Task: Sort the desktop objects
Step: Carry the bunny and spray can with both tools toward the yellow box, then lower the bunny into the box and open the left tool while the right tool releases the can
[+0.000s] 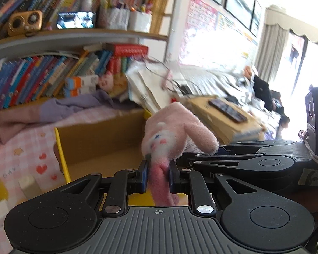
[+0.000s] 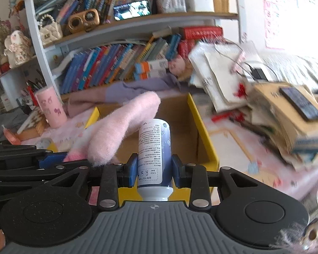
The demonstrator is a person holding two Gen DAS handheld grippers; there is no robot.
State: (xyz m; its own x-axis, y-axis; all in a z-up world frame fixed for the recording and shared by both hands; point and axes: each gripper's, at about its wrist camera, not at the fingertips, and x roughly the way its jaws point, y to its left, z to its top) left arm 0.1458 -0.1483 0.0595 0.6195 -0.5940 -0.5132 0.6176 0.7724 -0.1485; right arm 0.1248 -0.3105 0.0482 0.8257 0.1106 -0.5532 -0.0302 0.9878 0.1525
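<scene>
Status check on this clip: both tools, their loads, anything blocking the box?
Left tool shut on pink plush toy. Right tool shut on blue-white bottle. Yellow-edged cardboard box ahead, nothing blocking it.

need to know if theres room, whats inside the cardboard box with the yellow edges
The visible cardboard box floor looks bare brown. The bottle in the right gripper and the pink plush cover its near part.

Fuzzy pink plush toy; glossy plastic bottle; matt cardboard box.
</scene>
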